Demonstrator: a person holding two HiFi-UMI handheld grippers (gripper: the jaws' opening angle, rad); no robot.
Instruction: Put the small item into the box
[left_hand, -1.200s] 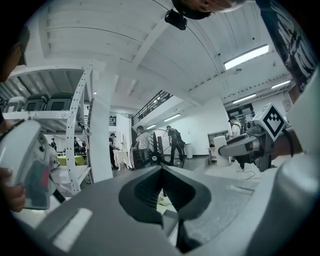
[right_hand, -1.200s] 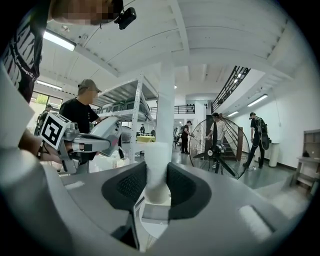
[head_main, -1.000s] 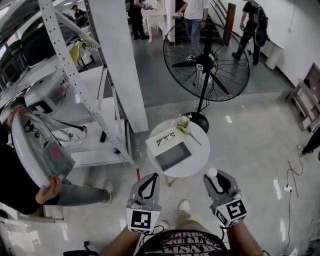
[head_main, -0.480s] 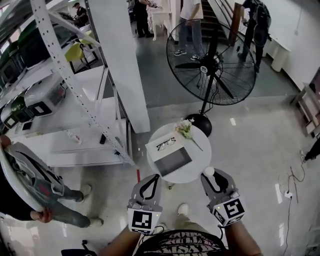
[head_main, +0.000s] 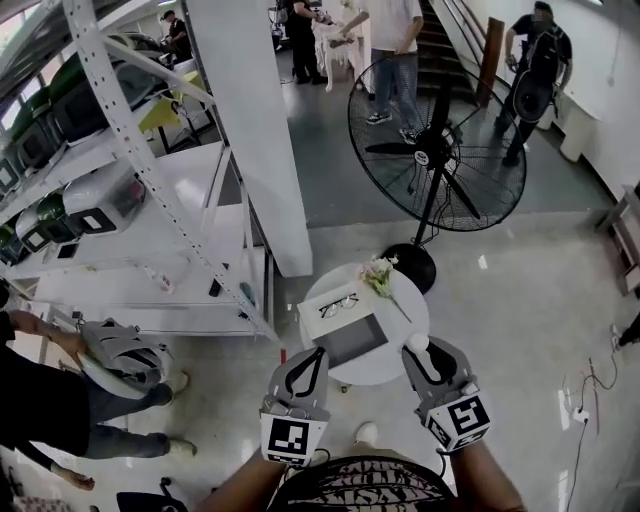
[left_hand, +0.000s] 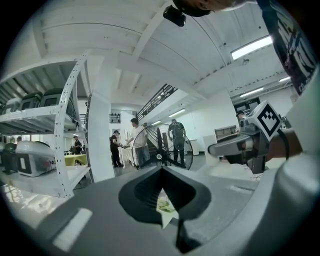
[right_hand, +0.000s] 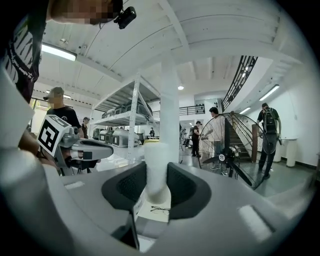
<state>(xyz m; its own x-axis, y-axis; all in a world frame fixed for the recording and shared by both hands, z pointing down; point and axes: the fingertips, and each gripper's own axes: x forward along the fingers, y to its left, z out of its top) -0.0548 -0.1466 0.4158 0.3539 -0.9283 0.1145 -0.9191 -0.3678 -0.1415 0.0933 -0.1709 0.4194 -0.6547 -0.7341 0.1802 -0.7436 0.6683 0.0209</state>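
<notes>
A white box (head_main: 352, 339) with a grey inside lies open on the small round table (head_main: 405, 325). A pair of glasses (head_main: 338, 304) rests on its flat lid. My right gripper (head_main: 421, 349) hovers at the table's near right edge, shut on a small white cylinder (head_main: 418, 343). In the right gripper view the cylinder (right_hand: 156, 170) stands upright between the jaws, with the glasses (right_hand: 160, 209) below. My left gripper (head_main: 319, 352) is shut and holds nothing, just short of the box's near edge. Its jaws (left_hand: 163, 168) meet at the tips.
A sprig of flowers (head_main: 381, 276) lies at the table's far side. Behind it stands a large floor fan (head_main: 437, 160). A white pillar (head_main: 255, 130) and metal shelving (head_main: 150, 200) fill the left. A person (head_main: 60, 400) holds a white object at lower left.
The table and box have drawn slightly nearer to both grippers. The person at left has moved lower in the head view. Both grippers keep their states.
</notes>
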